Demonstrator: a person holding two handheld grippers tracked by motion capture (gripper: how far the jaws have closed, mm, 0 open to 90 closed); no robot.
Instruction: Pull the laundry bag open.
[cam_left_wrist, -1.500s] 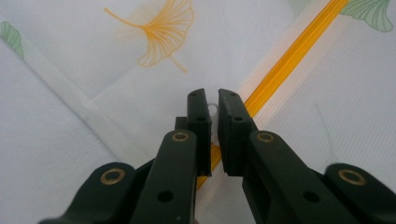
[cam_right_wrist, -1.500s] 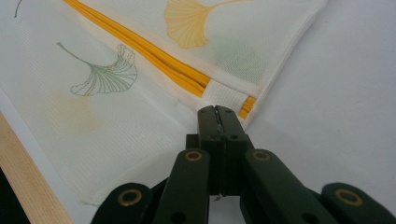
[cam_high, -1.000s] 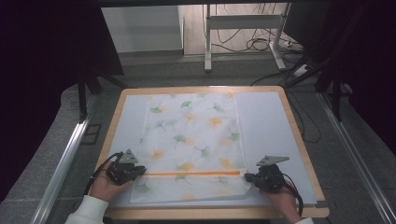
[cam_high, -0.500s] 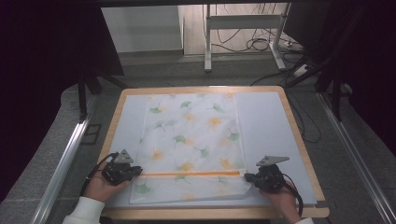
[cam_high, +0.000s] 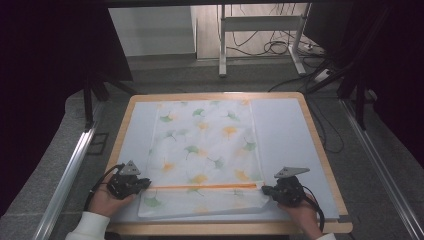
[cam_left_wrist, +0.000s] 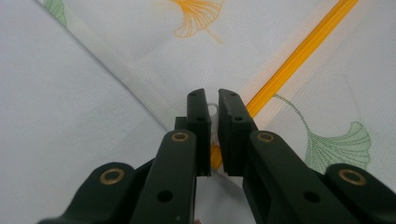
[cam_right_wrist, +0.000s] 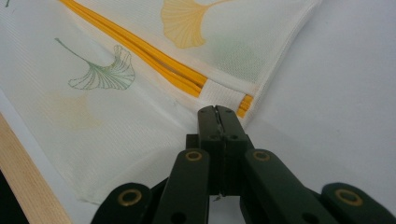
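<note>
A white mesh bag (cam_high: 205, 150) printed with green and yellow ginkgo leaves lies flat on the pale mat (cam_high: 285, 130) of a wood-rimmed table (cam_high: 320, 150), its long axis running away from the person. An orange zipper (cam_high: 205, 187) crosses the bag near its close end, from one side edge to the other. The left gripper (cam_high: 145, 184), held in the left hand (cam_high: 107, 197), sits at the left end of the zipper, on the bag's left edge. In the left gripper view its jaws stand slightly apart with a narrow gap, and a small white ring-shaped pull (cam_left_wrist: 213, 110) shows between their tips where the zipper (cam_left_wrist: 299, 56) ends; whether the jaws press on the pull cannot be told. The right gripper (cam_high: 265, 190), held in the right hand (cam_high: 302, 212), sits at the right end of the zipper on the bag's right edge. In the right gripper view its jaws are pressed fully together, tips at the fabric edge (cam_right_wrist: 219, 95) just beside the zipper end (cam_right_wrist: 245, 105); the bag cloth appears pinched there, with the bag corner lifted slightly off the mat (cam_right_wrist: 345, 93). The wood rim (cam_right_wrist: 28, 186) shows at the lower left of that view.
</note>
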